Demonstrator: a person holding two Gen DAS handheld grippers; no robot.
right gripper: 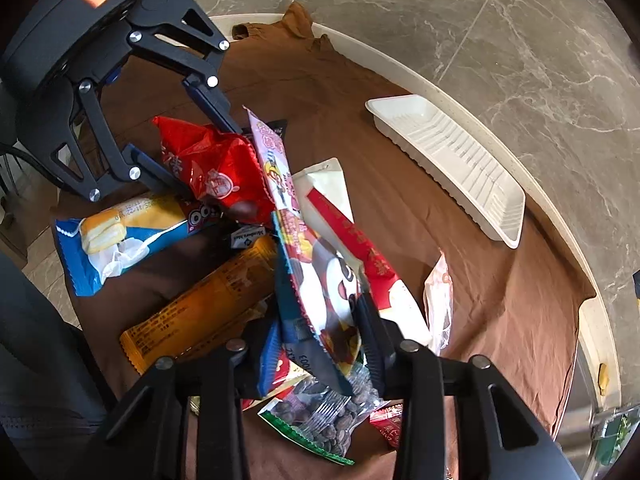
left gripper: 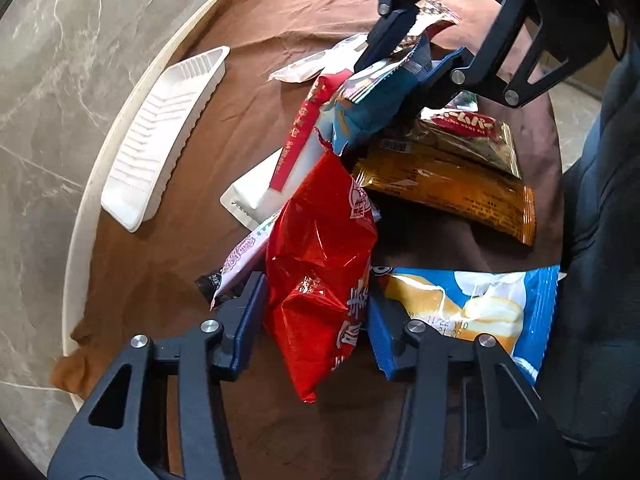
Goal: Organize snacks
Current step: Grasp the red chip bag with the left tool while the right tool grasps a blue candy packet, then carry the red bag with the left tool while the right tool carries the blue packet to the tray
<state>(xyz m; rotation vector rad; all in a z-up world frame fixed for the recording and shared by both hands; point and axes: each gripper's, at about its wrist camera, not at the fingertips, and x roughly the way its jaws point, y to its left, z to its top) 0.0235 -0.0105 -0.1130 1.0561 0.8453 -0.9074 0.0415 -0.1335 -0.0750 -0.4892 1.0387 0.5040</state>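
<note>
1. Snacks lie in a loose heap on a round table (left gripper: 120, 128) with a cream rim, most of its top covered by a creased brown cloth (left gripper: 248, 80); the floor around it is grey marble-look tile (left gripper: 60, 40).
2. A white ribbed plastic tray (left gripper: 164, 136) sits on the cloth near the table's rim, well apart from the heap and with nothing in it.
3. Flat on the cloth lie an orange packet (left gripper: 452, 196), a blue-and-white cake packet (left gripper: 480, 304), a dark gold packet with a red label (left gripper: 468, 136) and a white pouch with a red strip (left gripper: 276, 176). In the right wrist view a clear bag of dark nuts (right gripper: 324, 420) lies just under the right gripper.
4. The red crinkled snack bag (left gripper: 320, 280) hangs between the fingers of the left gripper (left gripper: 316, 320), raised above the cloth beside the cake packet.
5. The left gripper's blue-padded fingers are closed to a narrow gap and pinch the red bag at its lower part.
6. The blue-edged cartoon packet (right gripper: 320, 292) stands tilted in the right gripper (right gripper: 320, 356), above the orange packet and the white pouch.
7. The right gripper's fingers press on that packet from both sides, clamped near one end; in the left wrist view it hangs over the middle of the heap.
</note>
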